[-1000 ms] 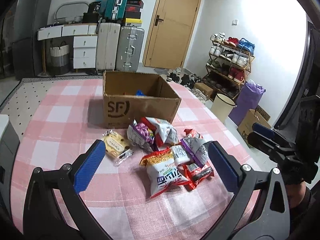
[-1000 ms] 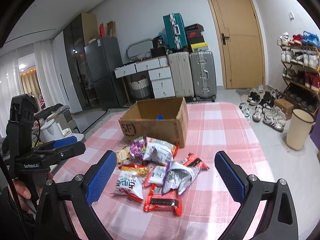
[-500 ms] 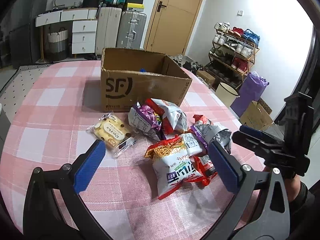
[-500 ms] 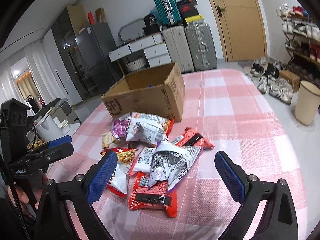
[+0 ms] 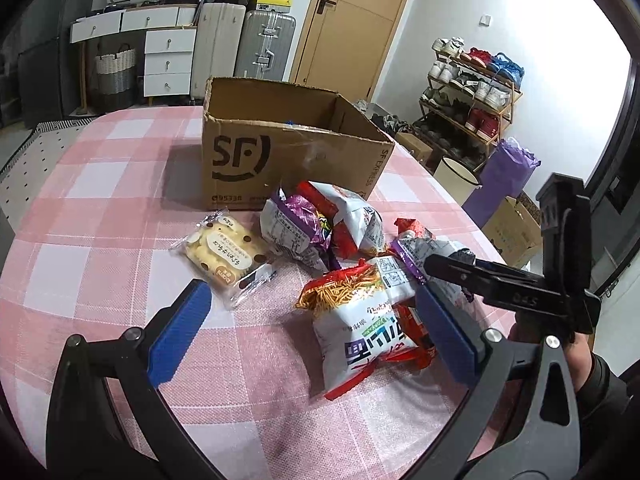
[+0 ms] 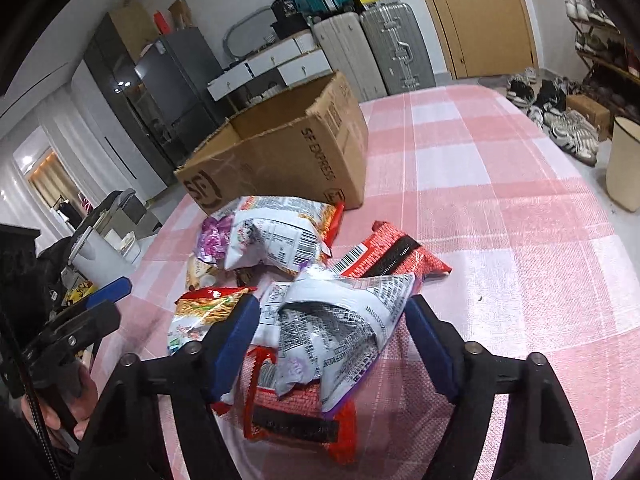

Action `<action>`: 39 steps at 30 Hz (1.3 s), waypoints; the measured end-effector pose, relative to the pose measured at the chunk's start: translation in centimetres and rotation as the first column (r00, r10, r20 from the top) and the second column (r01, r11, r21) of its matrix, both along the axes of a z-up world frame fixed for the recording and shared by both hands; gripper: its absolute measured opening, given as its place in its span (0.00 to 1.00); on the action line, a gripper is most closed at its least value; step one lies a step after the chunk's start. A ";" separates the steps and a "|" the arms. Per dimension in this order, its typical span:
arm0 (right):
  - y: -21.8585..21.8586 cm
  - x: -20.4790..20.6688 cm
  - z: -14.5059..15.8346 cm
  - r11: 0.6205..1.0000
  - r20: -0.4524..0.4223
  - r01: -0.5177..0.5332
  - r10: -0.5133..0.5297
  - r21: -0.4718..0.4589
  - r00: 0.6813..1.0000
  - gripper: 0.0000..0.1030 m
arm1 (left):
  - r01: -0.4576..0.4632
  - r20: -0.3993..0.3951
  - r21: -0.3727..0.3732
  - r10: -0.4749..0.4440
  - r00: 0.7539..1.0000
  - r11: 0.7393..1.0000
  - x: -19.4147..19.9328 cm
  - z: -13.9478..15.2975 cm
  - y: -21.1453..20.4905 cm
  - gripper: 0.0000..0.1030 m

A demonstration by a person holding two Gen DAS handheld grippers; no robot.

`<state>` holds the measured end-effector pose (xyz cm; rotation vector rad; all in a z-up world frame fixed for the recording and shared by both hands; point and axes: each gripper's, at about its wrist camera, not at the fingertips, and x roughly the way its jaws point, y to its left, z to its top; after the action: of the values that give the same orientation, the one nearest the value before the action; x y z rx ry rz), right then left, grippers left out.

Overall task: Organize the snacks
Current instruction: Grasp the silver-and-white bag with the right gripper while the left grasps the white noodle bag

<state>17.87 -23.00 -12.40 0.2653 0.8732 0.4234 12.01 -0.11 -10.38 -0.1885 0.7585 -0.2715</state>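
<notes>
Inside of the cardboard box: largely hidden behind its near wall. Red packet, at 6 o'clock in the right wrist view: partly covered by the silver packet; print unreadable.

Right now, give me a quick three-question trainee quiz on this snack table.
1. True or false: the left tongs grip a packet.
2. What lies between the right tongs? A) a drink can B) the silver-and-purple packet C) nothing
3. In the left wrist view, which snack lies apart from the pile, to its left?

Key:
1. False. They stand open and empty.
2. B. The jaws have just been closing around it, with no squeeze visible yet.
3. The clear-wrapped biscuit packet.
</notes>
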 end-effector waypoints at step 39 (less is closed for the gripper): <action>-3.2 -4.4 1.7 0.995 0.091 0.002 -0.011 0.098 0.996 0.35 | 0.010 -0.106 0.048 -0.005 0.994 0.999 -0.1 -1.3 -2.3 0.99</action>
<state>13.43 -26.18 -10.73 0.3360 0.7633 0.4692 11.95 -2.45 -11.69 -0.1554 0.8706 -0.2519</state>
